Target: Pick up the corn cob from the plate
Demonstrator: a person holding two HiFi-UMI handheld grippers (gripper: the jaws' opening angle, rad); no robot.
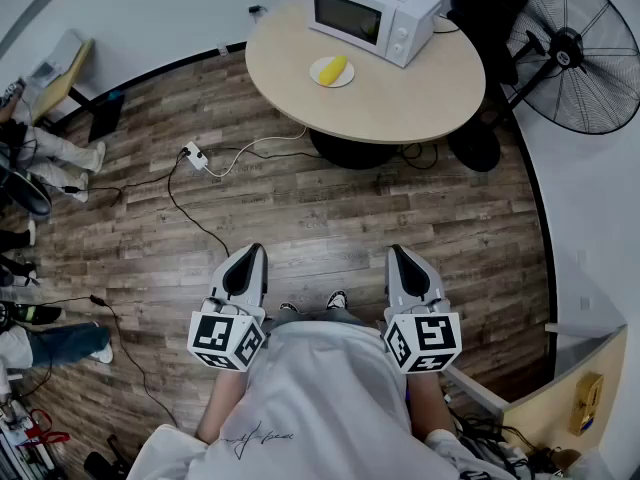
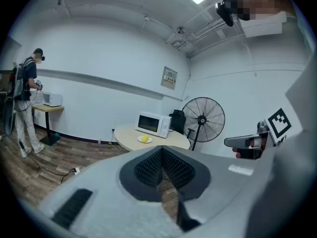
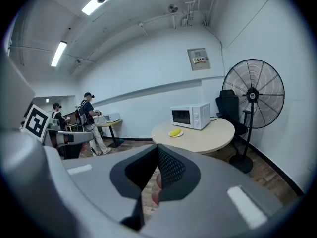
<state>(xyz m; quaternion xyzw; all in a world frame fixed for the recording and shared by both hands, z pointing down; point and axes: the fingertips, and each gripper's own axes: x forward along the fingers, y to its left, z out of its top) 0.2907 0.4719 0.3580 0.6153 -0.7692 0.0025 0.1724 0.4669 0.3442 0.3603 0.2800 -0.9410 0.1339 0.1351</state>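
Note:
A yellow corn cob lies on a small white plate on the round beige table, in front of the white microwave. Both grippers are held close to the person's body, far short of the table, over the wooden floor. My left gripper and my right gripper point toward the table with jaws together and nothing between them. In the left gripper view the corn cob is small and distant beyond my left gripper. In the right gripper view the corn cob lies past my right gripper.
A large black standing fan and a dark chair stand right of the table. A white power strip with cables lies on the floor between me and the table. Other people stand at a desk on the left.

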